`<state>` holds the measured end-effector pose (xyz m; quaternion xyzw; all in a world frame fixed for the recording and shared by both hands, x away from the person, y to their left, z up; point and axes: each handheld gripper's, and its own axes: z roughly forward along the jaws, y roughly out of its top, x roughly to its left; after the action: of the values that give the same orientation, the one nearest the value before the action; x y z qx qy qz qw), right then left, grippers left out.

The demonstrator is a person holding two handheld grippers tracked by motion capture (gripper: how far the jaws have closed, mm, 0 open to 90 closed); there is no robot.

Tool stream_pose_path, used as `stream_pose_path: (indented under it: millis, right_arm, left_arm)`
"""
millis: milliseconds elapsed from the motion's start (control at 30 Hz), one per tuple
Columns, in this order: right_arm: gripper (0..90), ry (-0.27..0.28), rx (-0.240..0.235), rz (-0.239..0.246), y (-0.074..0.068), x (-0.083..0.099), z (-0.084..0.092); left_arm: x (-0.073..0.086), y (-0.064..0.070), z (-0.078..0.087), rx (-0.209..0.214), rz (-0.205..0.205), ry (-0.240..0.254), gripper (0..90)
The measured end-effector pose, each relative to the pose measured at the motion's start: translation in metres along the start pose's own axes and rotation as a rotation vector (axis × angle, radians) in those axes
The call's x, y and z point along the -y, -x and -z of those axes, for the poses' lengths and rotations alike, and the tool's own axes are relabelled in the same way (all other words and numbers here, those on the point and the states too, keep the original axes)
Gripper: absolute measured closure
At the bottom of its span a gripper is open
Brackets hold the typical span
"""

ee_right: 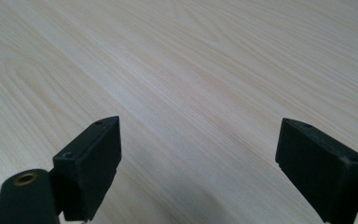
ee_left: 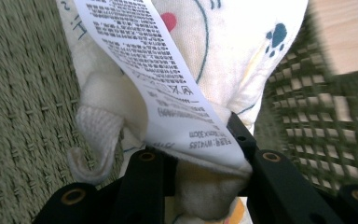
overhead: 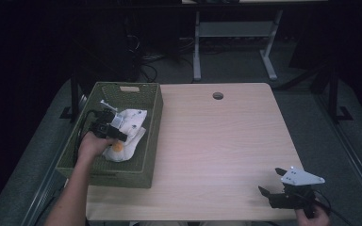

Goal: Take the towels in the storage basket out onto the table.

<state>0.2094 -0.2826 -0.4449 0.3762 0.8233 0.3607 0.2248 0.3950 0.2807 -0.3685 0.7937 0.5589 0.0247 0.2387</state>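
A: Left gripper [overhead: 118,134] is down inside the green woven basket [overhead: 153,141], at the left side of the tabletop [overhead: 217,150]. What's it got?

B: A white printed cloth [overhead: 131,123], baby-garment sort of thing, with small coloured marks. In the left gripper view the jaws are clenched on a bunched fold of the cloth [ee_left: 242,51], right under the care label [ee_left: 168,88] that hangs across it.

A: So the grasp is made. Lifted yet?

B: Hard to call. The cloth lies within the basket walls in the high view; I judge it barely raised, if at all. The basket's woven floor [ee_left: 23,107] sits close behind it.

A: And the right gripper [overhead: 273,184]?

B: Near the front right corner of the tabletop, well apart from the basket. Jaws spread wide, nothing between them, bare wood [ee_right: 191,70] ahead.

A: Progress, then?

B: Early, I'd say. Pick secured; taking the cloth out of the basket and setting it on the tabletop looks to be left. The right gripper seems to be waiting to help.
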Motion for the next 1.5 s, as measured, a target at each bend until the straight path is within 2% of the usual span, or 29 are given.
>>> stream_pose_path:
  millis: [100, 300, 400, 467, 533, 600, 667, 767, 967, 1133, 1233, 1333, 1400, 1500]
  right_arm:
    - [14.0, -0.003, 0.002, 0.001, -0.001, 0.0, -0.001]
    - [13.9, 0.0, 0.006, 0.005, -0.001, -0.001, 0.0]
    - [13.9, 0.0, 0.007, 0.001, -0.001, -0.001, 0.0]
    - [13.9, 0.0, 0.008, 0.0, 0.0, 0.0, 0.0]
    - [13.9, -0.001, 0.008, 0.003, 0.0, -0.001, 0.0]
    - [13.9, -0.001, 0.009, 0.003, -0.001, -0.001, 0.0]
    - [13.9, 0.002, 0.008, 0.005, -0.001, -0.001, 0.0]
    - [13.9, -0.002, 0.006, 0.008, -0.001, -0.001, 0.0]
    - [13.9, 0.002, 0.009, -0.001, -0.001, 0.0, 0.001]
    - [13.9, 0.001, 0.011, -0.003, -0.001, 0.0, 0.001]
    - [13.9, 0.003, 0.012, -0.001, -0.001, -0.001, 0.001]
    - [13.9, 0.008, 0.013, -0.002, -0.001, -0.001, 0.001]
    - [13.9, 0.005, 0.013, -0.005, -0.001, -0.001, 0.001]
    - [13.9, 0.005, 0.013, -0.003, -0.001, -0.001, 0.001]
  left_arm:
    - [0.005, 0.0, 0.013, 0.037, 0.013, 0.066, 73.2]
    - [0.012, -0.003, 0.031, 0.112, 0.055, 0.167, 73.1]
    - [0.014, -0.007, 0.036, 0.127, 0.072, 0.19, 73.0]
    - [0.017, -0.01, 0.037, 0.167, 0.094, 0.226, 72.9]
    - [0.019, -0.012, 0.039, 0.181, 0.103, 0.248, 72.9]
    - [0.022, -0.014, 0.041, 0.217, 0.124, 0.294, 72.9]
    - [0.023, -0.014, 0.042, 0.226, 0.128, 0.311, 72.8]
    - [0.024, -0.015, 0.045, 0.305, 0.154, 0.366, 72.7]
    - [0.023, -0.014, 0.047, 0.444, 0.194, 0.445, 72.7]
    - [0.02, -0.01, 0.049, 0.483, 0.193, 0.47, 72.4]
    - [0.018, -0.005, 0.051, 0.524, 0.193, 0.501, 72.4]
    - [0.017, -0.003, 0.052, 0.532, 0.19, 0.509, 72.4]
    - [0.014, 0.003, 0.054, 0.553, 0.182, 0.519, 72.4]
    - [0.011, 0.008, 0.056, 0.548, 0.17, 0.514, 72.4]
